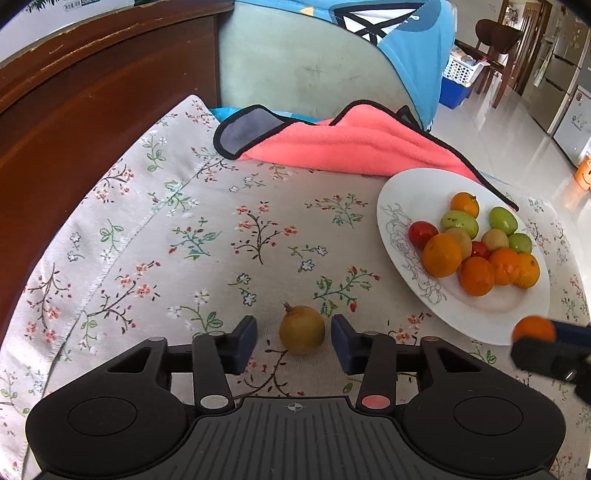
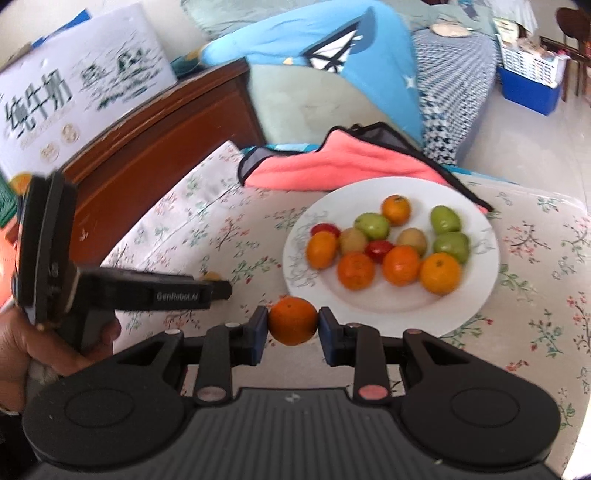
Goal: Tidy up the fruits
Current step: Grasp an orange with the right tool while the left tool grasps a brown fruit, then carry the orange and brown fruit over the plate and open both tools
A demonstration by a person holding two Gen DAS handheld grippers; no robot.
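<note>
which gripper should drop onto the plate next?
Right. The right gripper already clamps an orange just short of the white plate. The left gripper only straddles the yellowish fruit on the cloth; its fingers show gaps.

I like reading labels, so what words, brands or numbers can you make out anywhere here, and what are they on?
"GenRobot.AI": white letters on the side of the black handheld left gripper.
"纯牛奶": large dark characters on the white cardboard milk carton; its smaller print is too blurred to read.
The white box at the left wrist view's top edge: print too small to read.
</note>
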